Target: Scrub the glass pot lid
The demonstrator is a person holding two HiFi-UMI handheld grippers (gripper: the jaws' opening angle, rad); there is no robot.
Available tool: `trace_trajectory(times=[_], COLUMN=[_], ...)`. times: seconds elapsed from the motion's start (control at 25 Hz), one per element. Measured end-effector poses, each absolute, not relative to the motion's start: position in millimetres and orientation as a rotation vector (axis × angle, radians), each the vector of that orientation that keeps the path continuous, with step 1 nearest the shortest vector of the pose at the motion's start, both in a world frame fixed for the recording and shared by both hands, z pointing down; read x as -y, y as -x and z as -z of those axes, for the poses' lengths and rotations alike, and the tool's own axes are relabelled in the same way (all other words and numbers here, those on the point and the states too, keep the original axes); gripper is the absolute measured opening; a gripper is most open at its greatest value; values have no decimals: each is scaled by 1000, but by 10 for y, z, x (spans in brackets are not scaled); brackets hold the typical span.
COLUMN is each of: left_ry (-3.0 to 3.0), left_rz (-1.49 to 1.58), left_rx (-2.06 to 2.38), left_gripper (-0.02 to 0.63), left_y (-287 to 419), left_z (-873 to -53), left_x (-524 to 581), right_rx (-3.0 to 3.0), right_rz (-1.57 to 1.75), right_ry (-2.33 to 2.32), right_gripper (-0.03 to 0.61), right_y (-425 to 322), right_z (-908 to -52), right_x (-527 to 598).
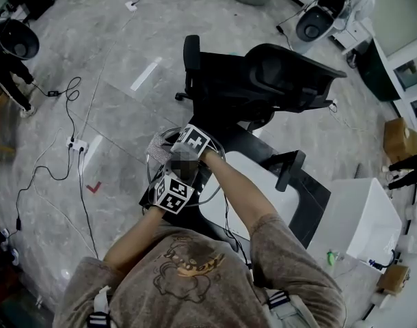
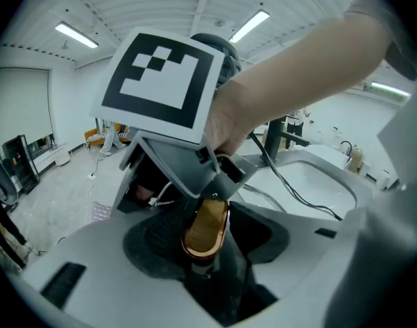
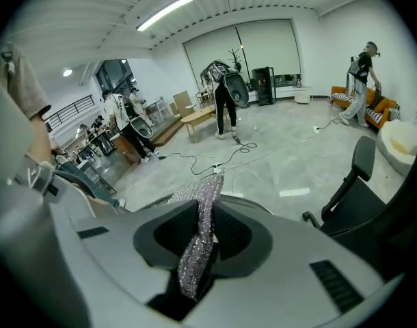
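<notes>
Glossy metal, clear glass, glittering cloth, matt plastic.
The knob [image 2: 207, 225] is smooth, shiny, copper-coloured metal; the lid [image 1: 203, 190] is clear glass with a thin metal rim. The cloth [image 3: 200, 238] is a rough silvery mesh. Both the left gripper [image 2: 207, 251] and the right gripper [image 3: 197, 265] are matt grey plastic, with dark textured pads [image 2: 155, 240]. The floor [image 1: 119, 80], at 11 o'clock, is polished grey stone.

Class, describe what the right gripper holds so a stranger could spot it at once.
Near the black office chair, two grippers are held close together. The right gripper is shut on a scrubbing cloth. It is limp, glittery silver mesh, unlike the copper-coloured knob in the left gripper.
</notes>
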State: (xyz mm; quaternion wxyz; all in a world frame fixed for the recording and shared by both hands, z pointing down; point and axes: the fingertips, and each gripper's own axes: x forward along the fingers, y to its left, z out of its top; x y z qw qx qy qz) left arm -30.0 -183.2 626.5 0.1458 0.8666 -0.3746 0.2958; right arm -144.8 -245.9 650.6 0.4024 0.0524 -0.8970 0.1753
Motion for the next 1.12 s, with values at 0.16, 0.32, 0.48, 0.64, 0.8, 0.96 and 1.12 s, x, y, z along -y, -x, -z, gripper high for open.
trace_trajectory(times=[0.16, 0.32, 0.48, 0.64, 0.8, 0.96, 1.12], left_ry=[-2487, -2475, -2458, -2451, -2456, -2450, -2444], left_rz=[-849, -855, -862, -868, -873, -886, -899], left_rx=[1080, 1072, 1054, 1043, 1034, 1024, 1010], left_gripper=[209, 210, 210, 210, 210, 210, 210], left_y=[311, 314, 315, 337, 335, 328, 315], left_z=[-6265, -6264, -6270, -6275, -6281, -6294, -6307], left_x=[1833, 1832, 1836, 1832, 1836, 1848, 1849], right_rx=[2265, 2267, 2260, 2255, 2236, 2218, 2219], right_rz=[-440, -429, -479, -524, -548, -569, -612], right_ry=[-132, -189, -301, -468, -572, -609, -668], right_gripper=[84, 84, 84, 84, 84, 84, 84], right_y=[1388, 1168, 874, 551, 219, -28, -221], right_z=[-6519, -6525, -6523, -6521, -6538, -6544, -6548], right_x=[2473, 2565, 2698, 2800, 2805, 2728, 2605])
